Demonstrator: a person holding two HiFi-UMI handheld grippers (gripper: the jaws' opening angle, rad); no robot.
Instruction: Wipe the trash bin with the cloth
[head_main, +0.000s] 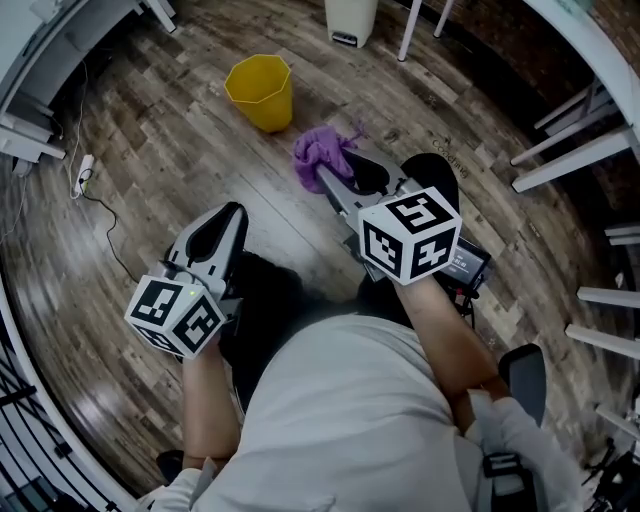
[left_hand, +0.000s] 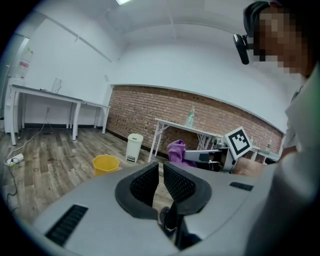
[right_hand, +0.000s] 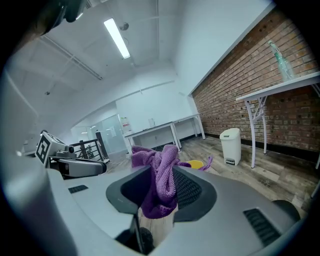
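The head view looks steeply down from above the person onto the wood floor (head_main: 150, 190). Each gripper view sits close behind its own fingers (left_hand: 145, 186) and faces almost level across the room. All three share the far yellow bin (head_main: 260, 90).

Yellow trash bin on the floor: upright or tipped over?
Upright. The yellow trash bin stands on its base on the wood floor, open mouth facing up; the left gripper view shows it standing too.
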